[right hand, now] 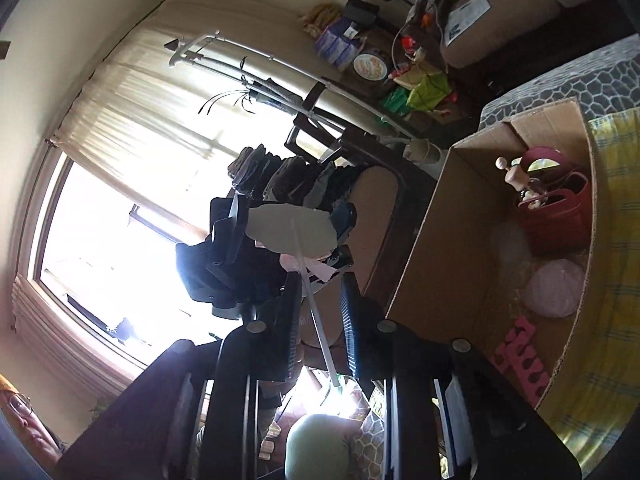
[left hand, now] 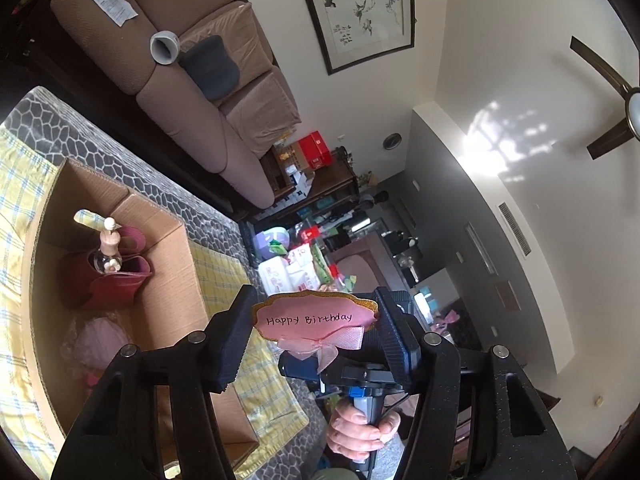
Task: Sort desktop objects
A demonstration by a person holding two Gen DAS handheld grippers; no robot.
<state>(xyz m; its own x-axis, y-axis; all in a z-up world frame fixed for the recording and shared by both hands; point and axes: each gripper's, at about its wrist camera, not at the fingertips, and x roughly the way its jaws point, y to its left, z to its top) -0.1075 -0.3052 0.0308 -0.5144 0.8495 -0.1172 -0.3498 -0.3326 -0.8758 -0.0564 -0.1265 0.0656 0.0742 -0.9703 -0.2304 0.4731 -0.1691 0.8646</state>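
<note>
Left wrist view: a pink "Happy Birthday" topper [left hand: 316, 318] with a gold edge and a pink bow is seen at lower centre, clamped by its two side edges between the fingers of the left gripper [left hand: 316, 322]. Both pads touch the card.

Behind the card, at lower centre, the right gripper [left hand: 360, 376] is seen facing the camera, with a hand [left hand: 360, 430] on its handle.

Right wrist view: the plain back of the topper [right hand: 290, 230] is seen at centre, with its white stick [right hand: 316, 320] running down between the fingers of the right gripper [right hand: 320, 320]. The fingers are parted; a gap shows on each side of the stick, so no grip is recorded. The left gripper [right hand: 280, 240] is seen holding the card from behind.

An open cardboard box [left hand: 172, 280] lies at the left of the left view, on a yellow checked cloth [left hand: 24, 184]. In it are seen a red bag [left hand: 108, 280], a small bottle with a wooden top [left hand: 108, 252] and a pale pink round item [left hand: 100, 340]. In the right view the box [right hand: 440, 240] lies at right, and a pink foam toe separator [right hand: 520, 360] is also seen in it.

The topper is held in the air beside the box, not inside it.
</note>
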